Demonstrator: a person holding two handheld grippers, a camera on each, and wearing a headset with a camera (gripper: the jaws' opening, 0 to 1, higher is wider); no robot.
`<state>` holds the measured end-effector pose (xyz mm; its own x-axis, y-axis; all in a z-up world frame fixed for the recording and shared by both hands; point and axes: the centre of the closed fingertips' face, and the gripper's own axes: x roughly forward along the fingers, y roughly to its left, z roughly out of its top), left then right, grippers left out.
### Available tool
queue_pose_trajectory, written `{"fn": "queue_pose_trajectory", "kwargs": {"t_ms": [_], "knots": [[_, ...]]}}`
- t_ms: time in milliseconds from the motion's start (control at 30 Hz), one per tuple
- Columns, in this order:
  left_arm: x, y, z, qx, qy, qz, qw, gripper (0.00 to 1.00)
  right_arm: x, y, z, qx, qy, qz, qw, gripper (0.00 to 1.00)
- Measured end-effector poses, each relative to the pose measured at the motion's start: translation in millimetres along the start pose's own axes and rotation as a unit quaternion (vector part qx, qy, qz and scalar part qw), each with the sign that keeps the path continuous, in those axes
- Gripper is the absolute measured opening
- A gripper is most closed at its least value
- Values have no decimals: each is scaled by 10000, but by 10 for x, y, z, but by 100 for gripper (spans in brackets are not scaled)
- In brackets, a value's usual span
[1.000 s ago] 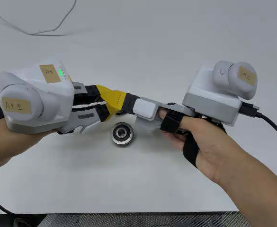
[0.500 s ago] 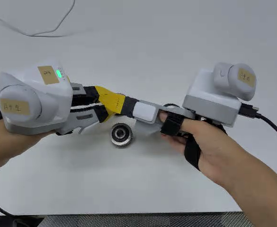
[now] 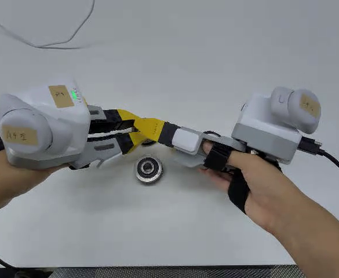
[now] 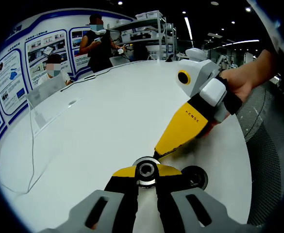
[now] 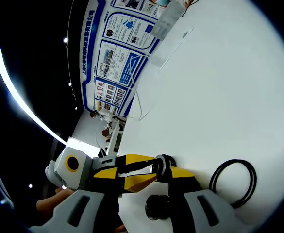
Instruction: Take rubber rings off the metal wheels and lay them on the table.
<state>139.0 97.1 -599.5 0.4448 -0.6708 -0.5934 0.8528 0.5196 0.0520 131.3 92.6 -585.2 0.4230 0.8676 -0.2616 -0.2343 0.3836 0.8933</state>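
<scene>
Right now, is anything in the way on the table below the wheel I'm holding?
Yes: a second metal wheel sits on the table close under the wheel held by the left gripper; a loose rubber ring lies nearby.

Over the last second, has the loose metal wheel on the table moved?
No. The metal wheel keeps its distance from the cable beyond it; both slid slightly down the head view, so the camera moved.

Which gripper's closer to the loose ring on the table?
Right. The right gripper sits just beside the ring; the left gripper reaches in from the far side of the wheel.
</scene>
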Motion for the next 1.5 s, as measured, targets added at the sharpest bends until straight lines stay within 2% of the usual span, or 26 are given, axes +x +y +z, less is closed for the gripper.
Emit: {"fn": "queue_pose_trajectory", "kwargs": {"t_ms": [200, 333, 467, 633, 833, 933, 1033, 1200, 1333, 1467, 1500], "knots": [[-1, 0, 1, 3, 4, 6, 10000, 13, 15, -76, 19, 33, -21, -151, 9999, 34], [-2, 0, 1, 6, 1, 1, 10000, 13, 2, -158, 6, -55, 46, -376, 9993, 21], [-2, 1, 2, 15, 2, -1, 10000, 13, 4, -210, 0, -56, 68, -536, 9985, 13], [-5, 2, 4, 26, -8, 0, 10000, 13, 4, -237, -11, -118, 135, -703, 9974, 7], [-7, 6, 2, 28, -28, 14, 10000, 13, 7, -233, -10, -172, 199, -823, 9963, 5], [-9, 8, 1, 28, -35, 25, 10000, 13, 4, -221, -1, -422, 259, -909, 9946, 4], [-11, 8, 1, 47, -31, 31, 10000, 13, 3, -210, 9, -508, 304, -964, 9936, 3], [-10, 10, 1, 48, -28, 34, 10000, 13, 3, -234, 8, -311, 356, -1103, 9928, 2], [-7, 17, -3, -7, 50, 74, 10000, 13, 0, -237, 2, -10, 379, -1183, 9922, 1], [-10, 20, -5, -56, 45, 104, 9999, 13, 13, -221, 9, 416, 356, -1053, 9929, 0], [-11, 19, -6, -55, 43, 108, 9999, 13, 11, -260, 22, 396, 352, -1079, 9927, 0]]}}
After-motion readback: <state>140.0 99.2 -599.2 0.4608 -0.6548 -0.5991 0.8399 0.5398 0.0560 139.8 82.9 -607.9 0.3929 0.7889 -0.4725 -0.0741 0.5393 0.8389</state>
